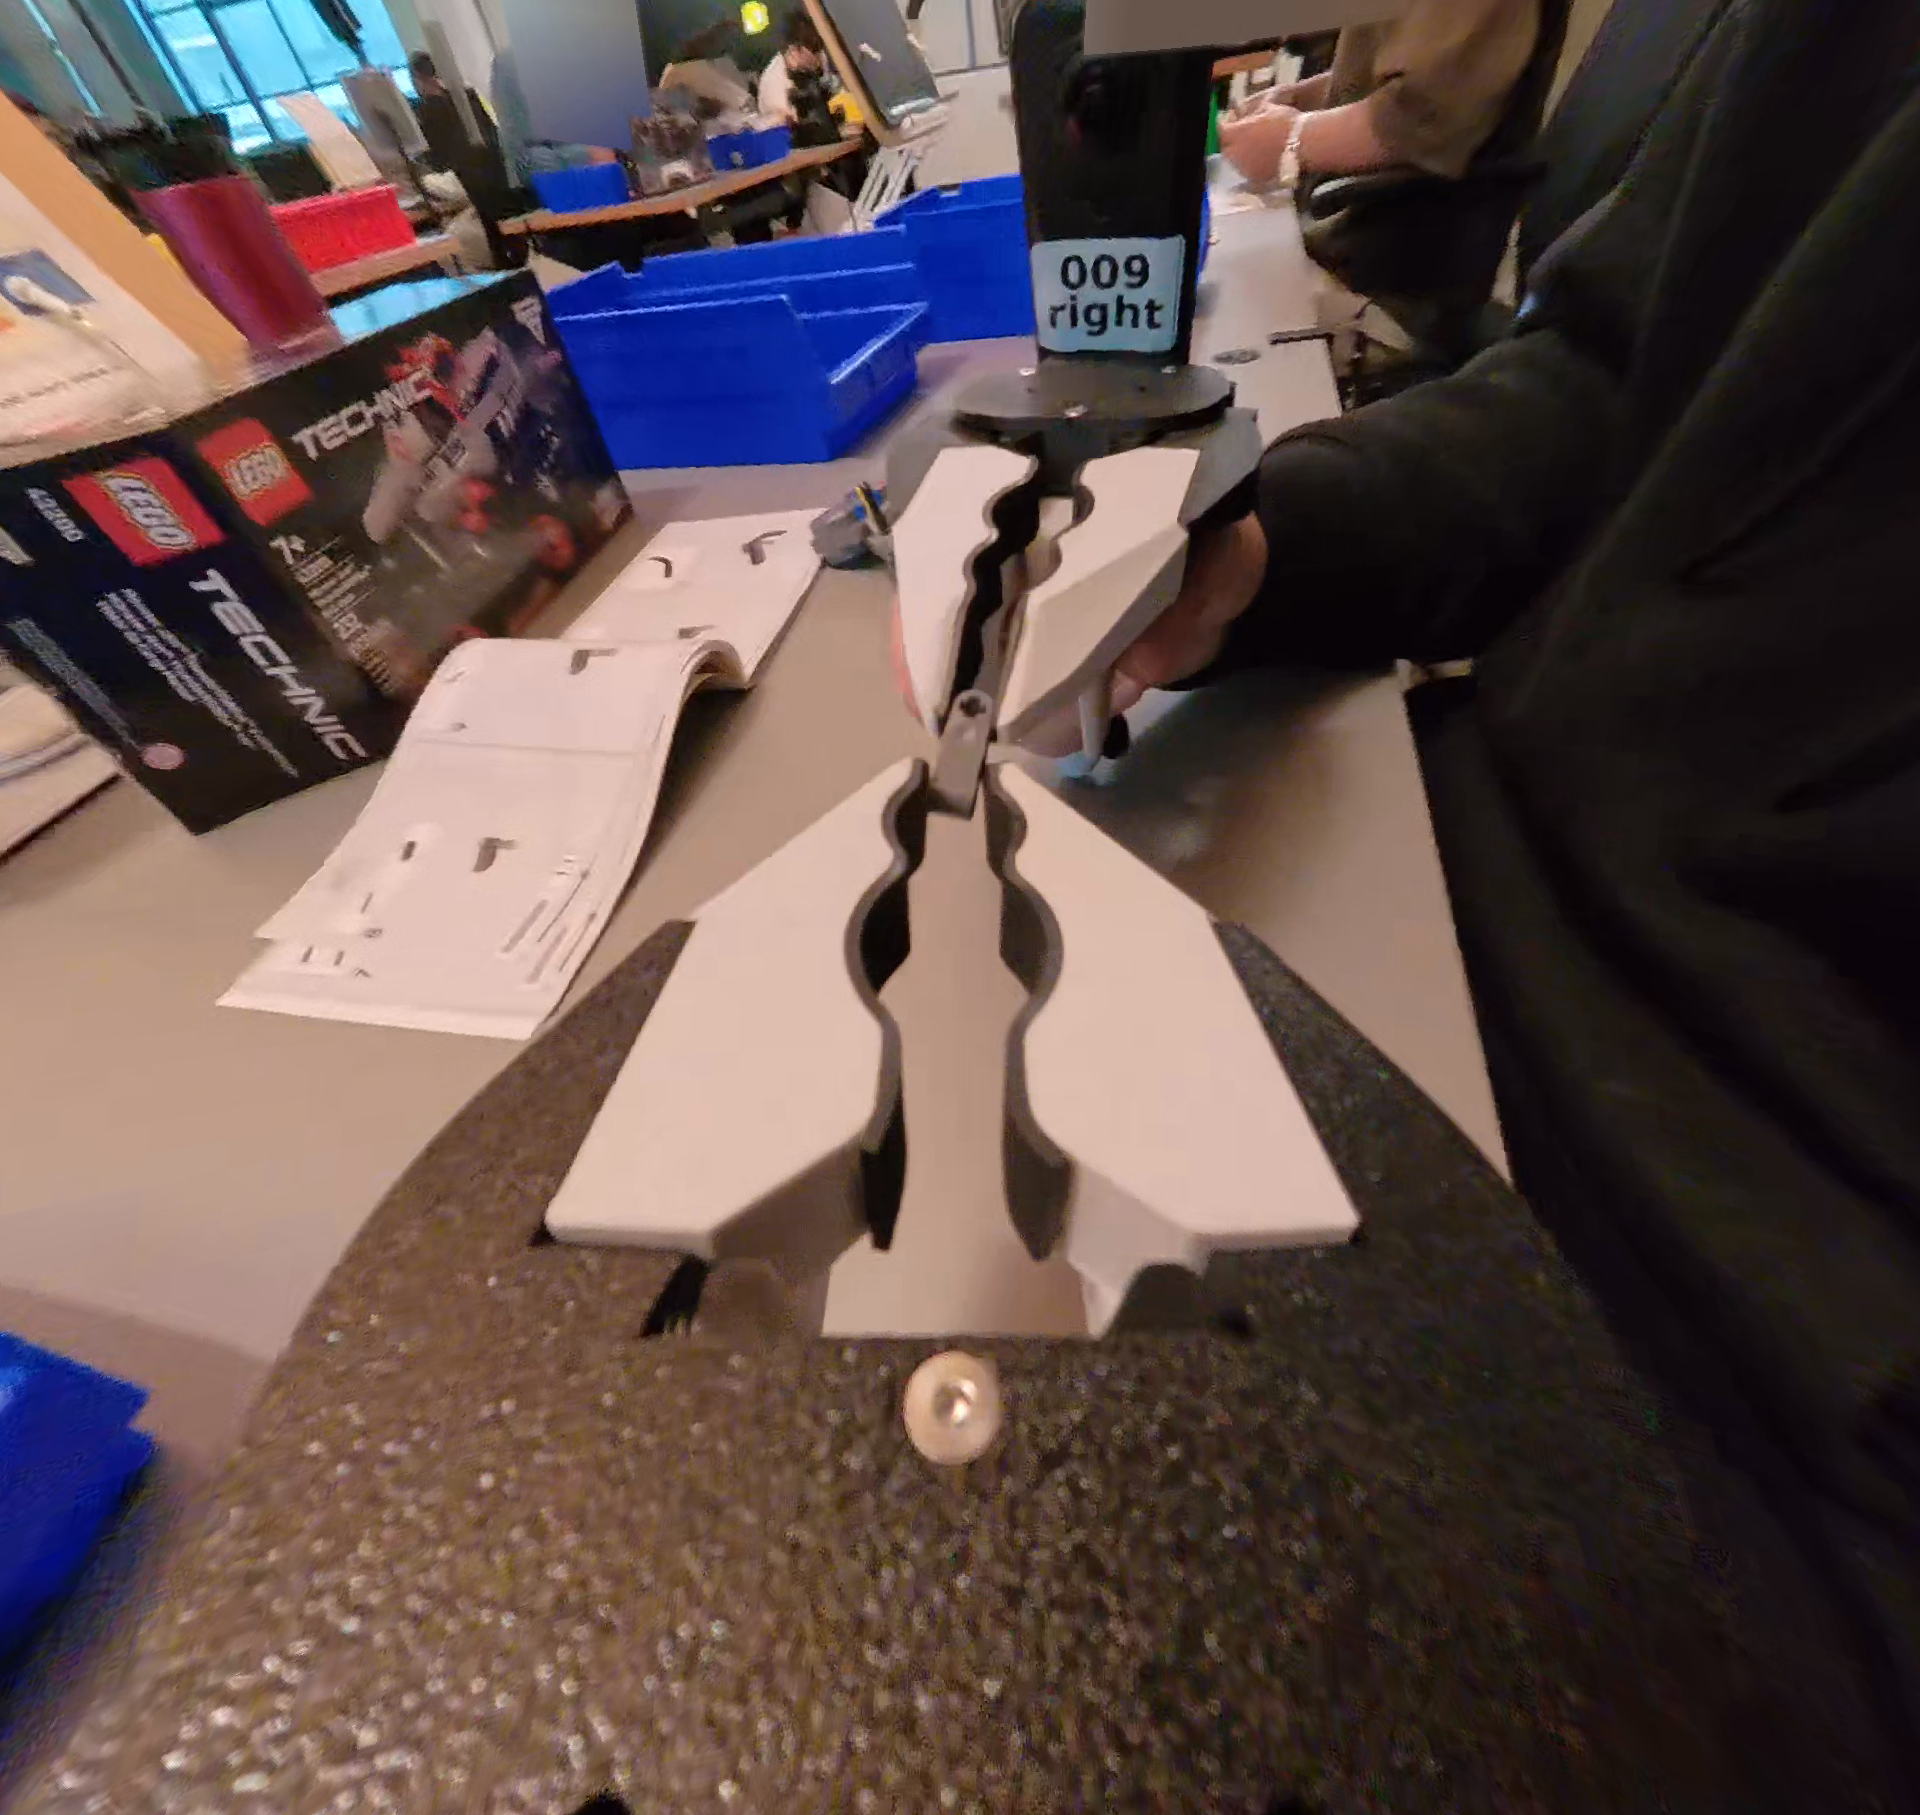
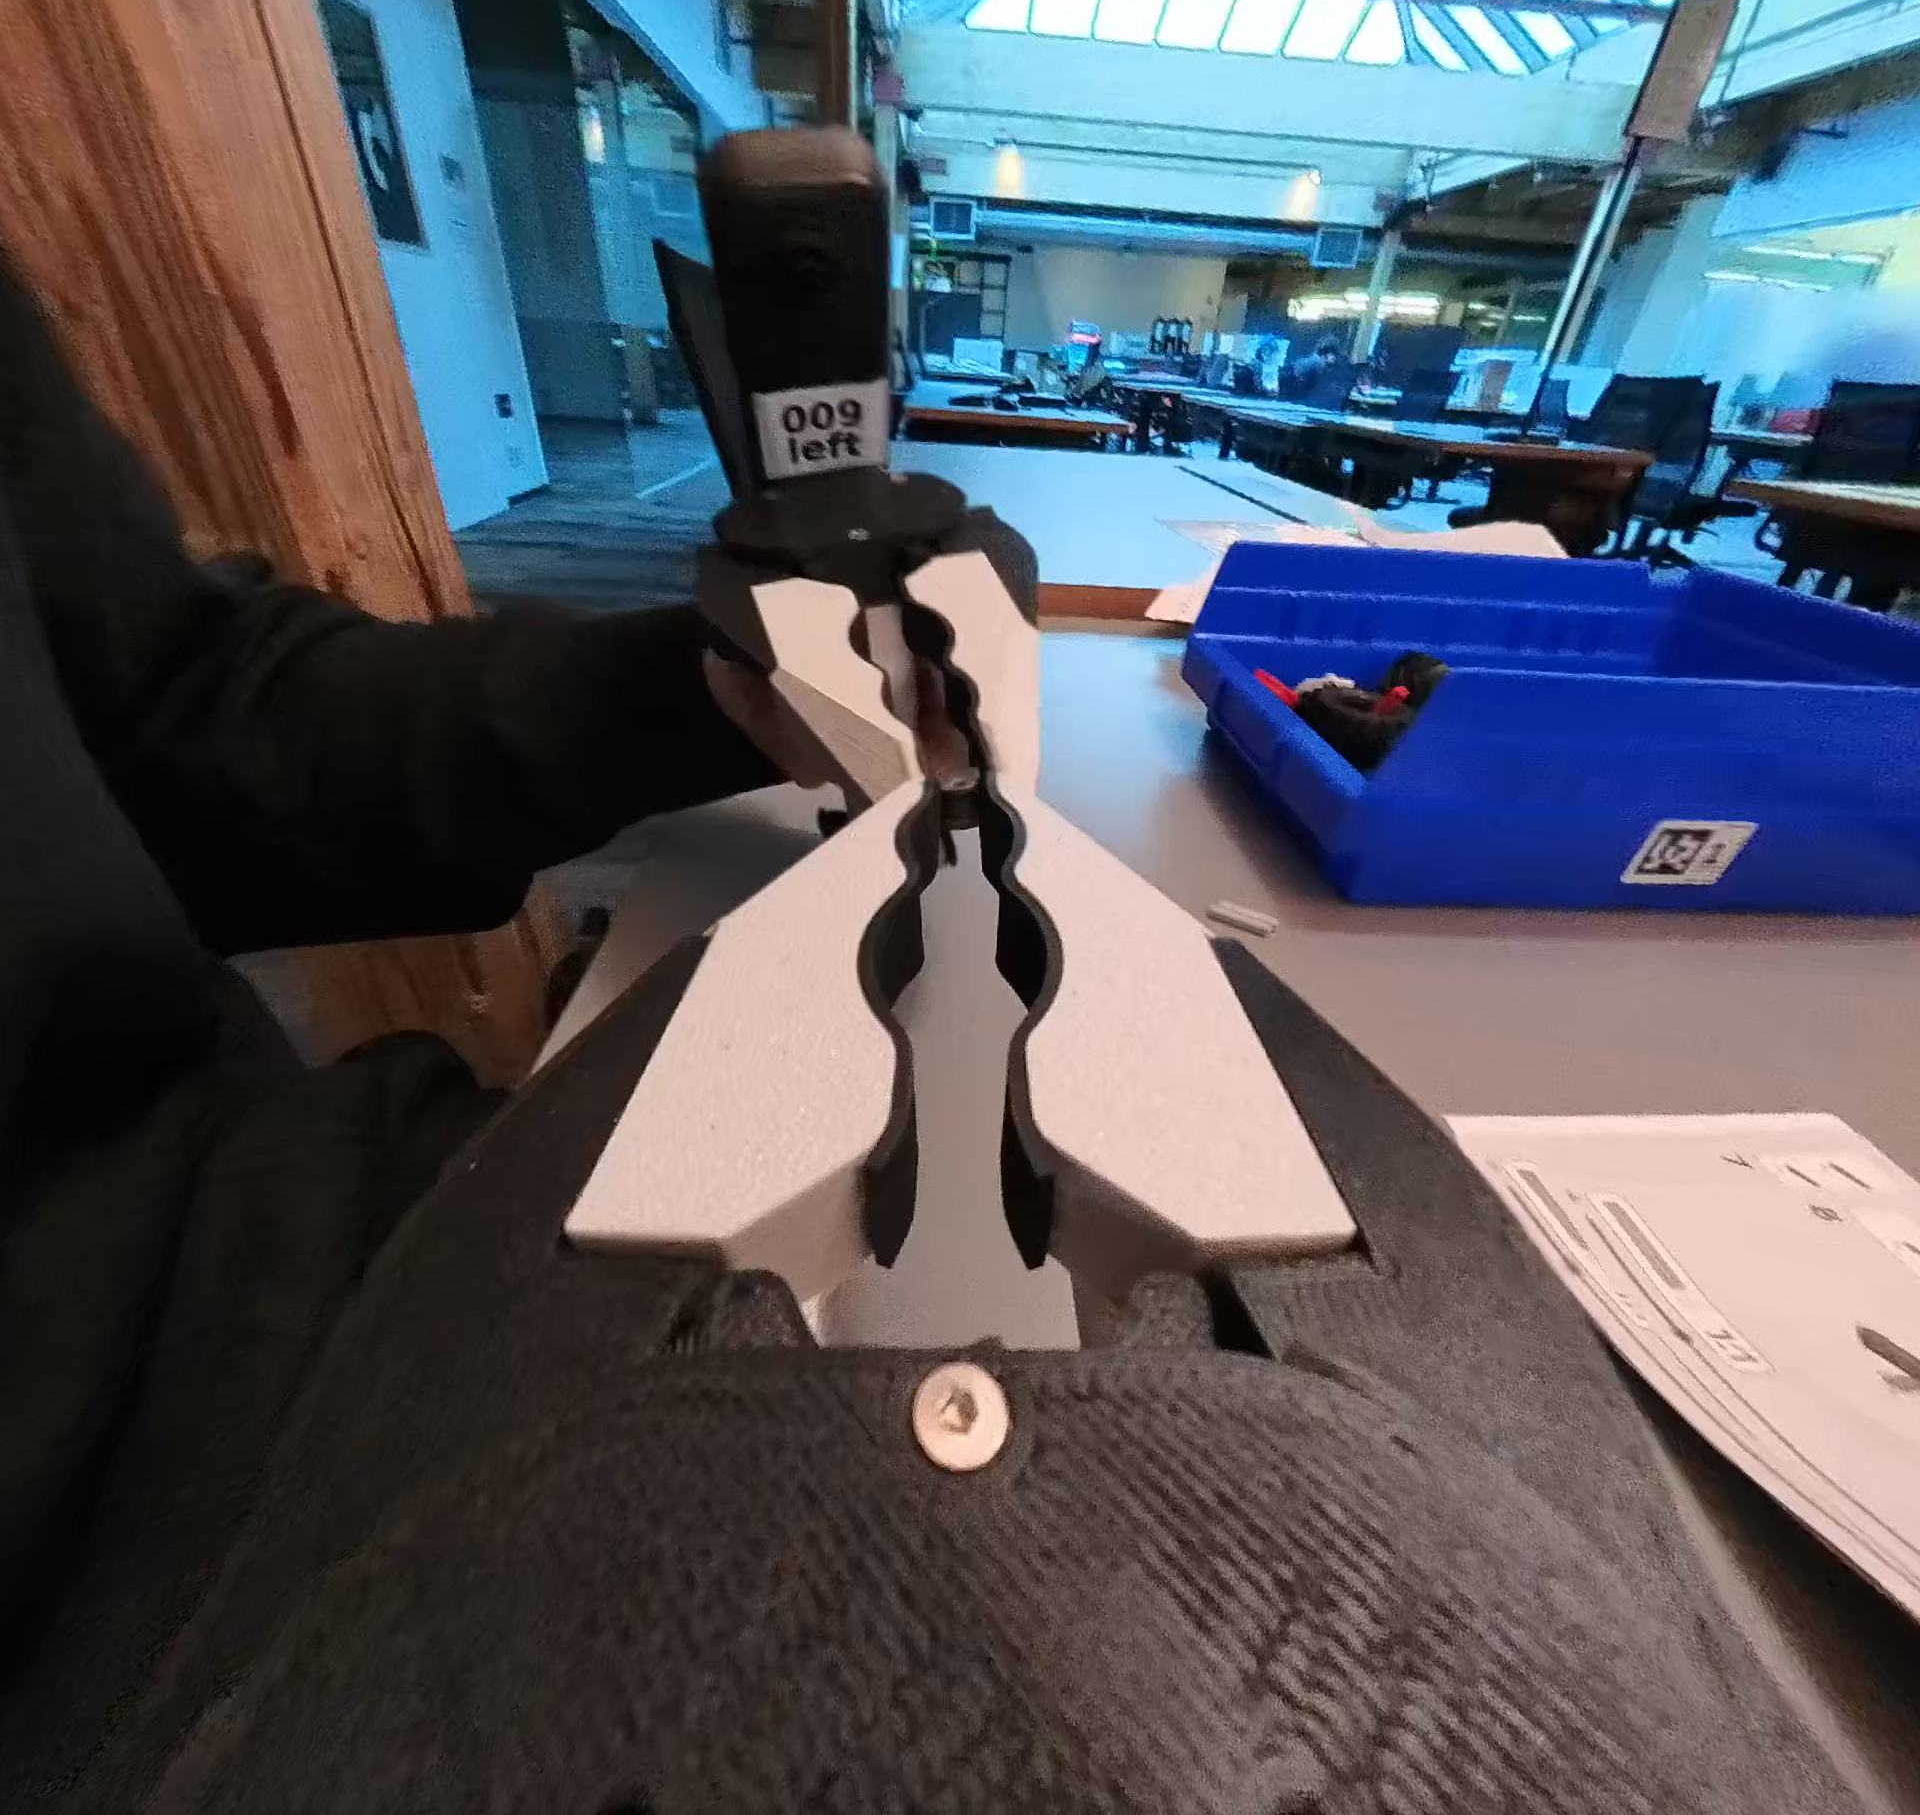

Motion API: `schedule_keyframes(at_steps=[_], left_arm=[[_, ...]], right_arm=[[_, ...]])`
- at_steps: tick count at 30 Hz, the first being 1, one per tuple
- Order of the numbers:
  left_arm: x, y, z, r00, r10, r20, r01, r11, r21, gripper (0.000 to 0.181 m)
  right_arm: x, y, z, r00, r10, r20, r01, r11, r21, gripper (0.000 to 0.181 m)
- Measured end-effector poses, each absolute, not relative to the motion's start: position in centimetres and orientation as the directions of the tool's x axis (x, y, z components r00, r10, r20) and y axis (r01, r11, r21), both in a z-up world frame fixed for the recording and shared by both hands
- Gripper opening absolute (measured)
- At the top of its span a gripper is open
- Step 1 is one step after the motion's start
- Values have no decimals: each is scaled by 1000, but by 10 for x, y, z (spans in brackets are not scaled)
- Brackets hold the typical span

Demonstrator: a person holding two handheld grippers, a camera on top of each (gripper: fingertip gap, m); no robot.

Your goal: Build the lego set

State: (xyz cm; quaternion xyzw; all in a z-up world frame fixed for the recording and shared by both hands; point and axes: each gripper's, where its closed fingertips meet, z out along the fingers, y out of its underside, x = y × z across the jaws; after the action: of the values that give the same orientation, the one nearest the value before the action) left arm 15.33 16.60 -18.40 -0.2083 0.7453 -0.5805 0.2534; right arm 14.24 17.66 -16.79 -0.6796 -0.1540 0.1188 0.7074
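Note:
My two grippers face each other tip to tip above the grey table. A small dark grey Lego beam (image 1: 961, 757) with a hole at its end is pinched between them. My left gripper (image 1: 951, 791) is shut on its near end. My right gripper (image 1: 977, 703), held by a hand in a black sleeve, is shut on the far end. In the right wrist view the same beam (image 2: 954, 786) shows between my right gripper (image 2: 956, 807) and my left gripper (image 2: 951, 766). Most of the beam is hidden by the fingers.
An open instruction booklet (image 1: 520, 809) lies left of the grippers, beside the black Lego box (image 1: 312, 560). A small grey and blue assembly (image 1: 857, 524) sits behind it. Blue bins (image 1: 748, 363) stand at the back; one (image 2: 1558, 778) holds black and red parts (image 2: 1351, 705). A light grey pin (image 2: 1242, 918) lies on the table. The grippers are tip to tip, or close to it.

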Motion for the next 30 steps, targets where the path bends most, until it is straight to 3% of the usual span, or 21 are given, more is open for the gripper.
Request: schedule_keyframes(at_steps=[9, 18, 23, 26, 30], left_arm=[[144, 172, -166, -806, -585, -94, 44, 100, -994, 6], [151, 183, -176, -780, -619, -97, -12, 170, -985, 6], [168, 257, -176, -578, -812, -77, -136, 189, -973, 6], [179, 301, -166, -458, -888, -35, -172, 127, -977, 6], [186, 325, -160, -428, -902, 47, -150, 19, -988, 6]], right_arm=[[139, 178, -161, 908, 417, -23, -58, 71, -996, 5], [146, 185, -169, 934, 356, -25, -35, 20, -999, 5], [161, 207, -185, 973, 222, -68, -43, -115, -992, 0], [169, 239, -204, 983, 185, 6, 54, -258, -965, 8], [168, 277, -233, 901, 321, 293, 412, -415, -811, 15]])
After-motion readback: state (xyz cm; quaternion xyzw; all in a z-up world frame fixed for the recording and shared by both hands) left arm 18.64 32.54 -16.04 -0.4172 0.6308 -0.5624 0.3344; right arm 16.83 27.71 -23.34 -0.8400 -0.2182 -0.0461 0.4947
